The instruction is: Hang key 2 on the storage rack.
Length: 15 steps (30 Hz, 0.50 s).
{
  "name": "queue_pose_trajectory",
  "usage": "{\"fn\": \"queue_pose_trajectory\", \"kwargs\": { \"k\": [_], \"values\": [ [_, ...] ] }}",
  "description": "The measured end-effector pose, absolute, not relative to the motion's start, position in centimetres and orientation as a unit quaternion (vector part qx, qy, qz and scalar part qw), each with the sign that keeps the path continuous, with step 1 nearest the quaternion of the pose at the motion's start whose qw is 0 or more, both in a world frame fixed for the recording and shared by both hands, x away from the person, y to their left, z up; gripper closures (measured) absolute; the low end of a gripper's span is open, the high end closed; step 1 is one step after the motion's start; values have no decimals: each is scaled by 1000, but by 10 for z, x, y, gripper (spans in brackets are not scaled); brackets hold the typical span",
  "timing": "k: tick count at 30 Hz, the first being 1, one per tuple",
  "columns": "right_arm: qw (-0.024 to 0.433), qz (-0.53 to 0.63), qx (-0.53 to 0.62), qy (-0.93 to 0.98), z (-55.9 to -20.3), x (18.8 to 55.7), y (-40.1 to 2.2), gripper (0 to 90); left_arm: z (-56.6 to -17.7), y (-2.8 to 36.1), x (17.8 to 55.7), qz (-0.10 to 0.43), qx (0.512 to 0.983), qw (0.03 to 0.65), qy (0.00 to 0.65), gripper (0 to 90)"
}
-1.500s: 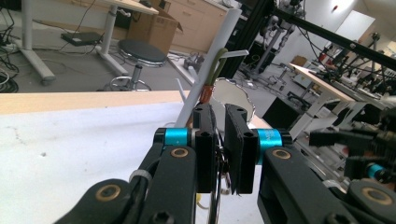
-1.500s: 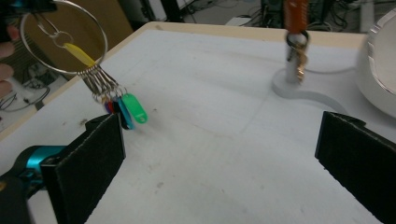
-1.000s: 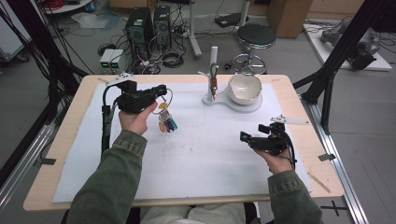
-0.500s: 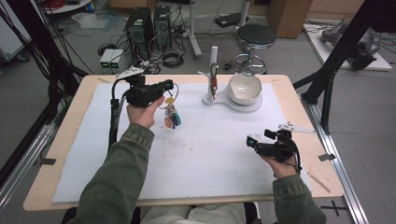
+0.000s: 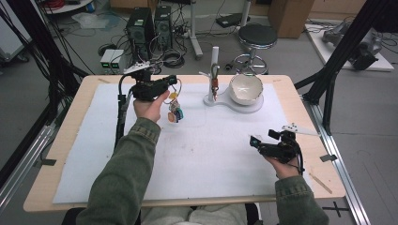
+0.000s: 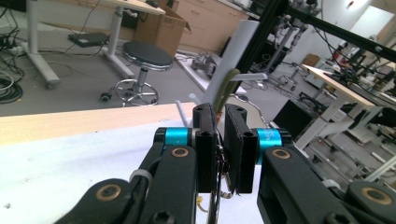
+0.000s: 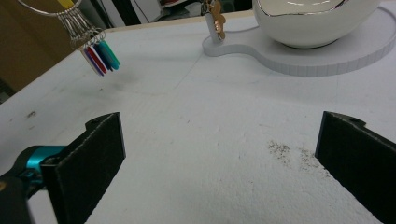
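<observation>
- White foam mat [image 5: 202, 154] over wooden table [image 5: 65, 140];
- left gripper [image 5: 162, 85] clamped on metal key ring with coloured tags [image 5: 174, 111], lifted;
- right gripper [image 5: 256, 143] jaws wide apart, holding nothing.

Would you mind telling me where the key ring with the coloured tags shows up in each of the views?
High view: key ring hangs from the left tongs, left of the centre.
Left gripper view: a bit of wire ring shows between the shut jaws, low centre.
Right gripper view: top left corner.
Shared landmark: the white post.
</observation>
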State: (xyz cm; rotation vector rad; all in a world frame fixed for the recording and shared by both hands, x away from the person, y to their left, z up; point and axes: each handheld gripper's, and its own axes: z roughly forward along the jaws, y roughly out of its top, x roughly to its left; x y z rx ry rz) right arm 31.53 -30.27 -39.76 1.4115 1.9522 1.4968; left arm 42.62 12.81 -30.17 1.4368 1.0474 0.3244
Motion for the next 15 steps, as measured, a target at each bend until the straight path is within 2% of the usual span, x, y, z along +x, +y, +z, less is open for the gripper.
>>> {"fn": "queue_pose_trajectory", "kwargs": {
  "k": [15],
  "values": [
    [141,531,496,673,-398,316,-308,6,-281,106,452,153,639,605,451,826]
  ]
}}
